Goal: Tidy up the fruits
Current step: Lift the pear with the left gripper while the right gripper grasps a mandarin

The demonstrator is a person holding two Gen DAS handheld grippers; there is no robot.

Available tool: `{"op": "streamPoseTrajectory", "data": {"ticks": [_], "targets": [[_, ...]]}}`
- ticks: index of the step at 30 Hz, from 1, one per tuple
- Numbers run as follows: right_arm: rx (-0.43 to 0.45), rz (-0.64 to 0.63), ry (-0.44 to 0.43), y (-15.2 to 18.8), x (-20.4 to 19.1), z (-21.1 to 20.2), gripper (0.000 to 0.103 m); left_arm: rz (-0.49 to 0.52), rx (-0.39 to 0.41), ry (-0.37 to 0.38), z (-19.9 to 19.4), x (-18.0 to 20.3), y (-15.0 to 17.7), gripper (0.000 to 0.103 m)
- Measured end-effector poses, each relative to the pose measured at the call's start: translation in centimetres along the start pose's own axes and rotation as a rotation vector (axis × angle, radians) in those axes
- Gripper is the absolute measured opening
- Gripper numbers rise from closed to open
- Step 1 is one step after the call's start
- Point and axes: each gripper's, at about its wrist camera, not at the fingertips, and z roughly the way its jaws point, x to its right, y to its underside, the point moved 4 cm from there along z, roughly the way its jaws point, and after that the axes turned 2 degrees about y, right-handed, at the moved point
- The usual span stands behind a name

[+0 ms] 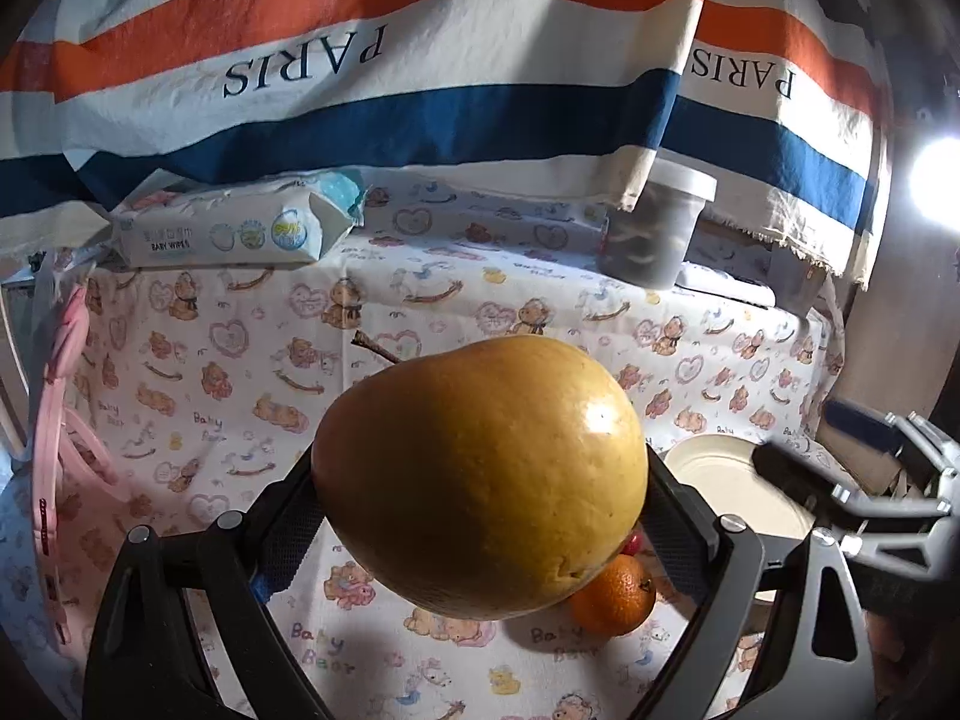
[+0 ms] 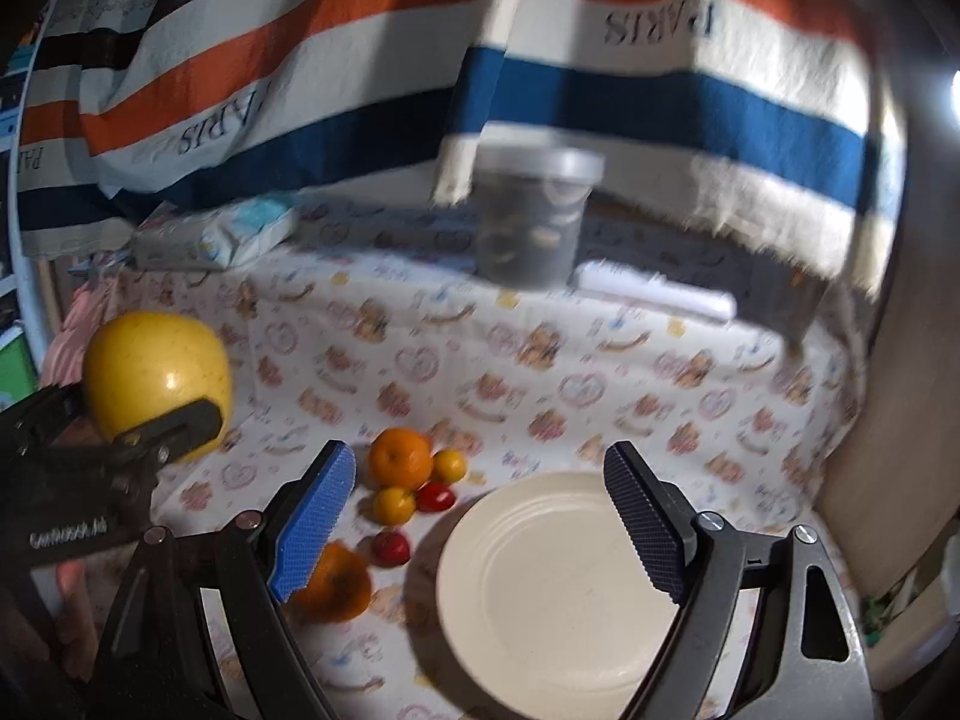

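Observation:
My left gripper [image 1: 480, 471] is shut on a large yellow pear [image 1: 480, 438], held above the teddy-bear tablecloth [image 1: 240, 360] with its stem pointing away. In the right wrist view the pear [image 2: 156, 372] hangs at the left with one left finger [image 2: 180, 420] across it. My right gripper [image 2: 480, 453] is open and empty above a cream plate [image 2: 540, 570]. Left of the plate lie two oranges [image 2: 400, 459] [image 2: 333, 585], two small yellow fruits [image 2: 450, 466] and two small red ones [image 2: 435, 497]. The left wrist view shows one orange [image 1: 615, 597], the plate [image 1: 720, 480] and the right gripper [image 1: 807, 438].
A pack of baby wipes [image 1: 234, 228] and a lidded plastic tub [image 1: 654, 228] stand at the back of the table. Behind them hangs a striped "PARIS" cloth [image 1: 360, 60]. Pink hangers [image 1: 54, 450] lie at the left edge. A white flat object [image 2: 654, 294] lies beside the tub.

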Motion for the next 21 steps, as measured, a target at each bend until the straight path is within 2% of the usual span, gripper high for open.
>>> {"op": "streamPoseTrajectory", "data": {"ticks": [3, 7, 9, 11, 15, 16, 21], "targets": [[-0.056, -0.014, -0.052, 1.2, -0.7, 1.1, 0.086, -0.010, -0.009, -0.015, 0.1, -0.2, 0.1, 0.093], [-0.151, -0.016, -0.181, 2.7, -2.2, 2.8, 0.086, -0.028, -0.011, -0.037, 0.1, -0.8, 0.2, 0.093], [-0.180, -0.019, -0.217, 3.3, -2.8, 3.6, 0.086, -0.037, -0.013, -0.037, 0.1, -1.1, 0.2, 0.093], [-0.205, -0.019, -0.258, 3.7, -3.3, 4.2, 0.080, -0.036, -0.010, -0.044, 0.0, -1.3, 0.2, 0.093], [-0.242, -0.029, -0.328, 4.5, -4.3, 5.1, 0.074, -0.034, 0.001, -0.054, -0.2, -1.4, 0.2, 0.093], [-0.253, -0.036, -0.340, 4.7, -4.6, 5.3, 0.070, -0.039, 0.000, -0.050, -0.2, -1.5, 0.2, 0.093], [-0.318, -0.066, -0.355, 6.2, -5.7, 6.8, 0.056, -0.034, -0.005, -0.056, -0.1, -1.5, 0.3, 0.093]]}}
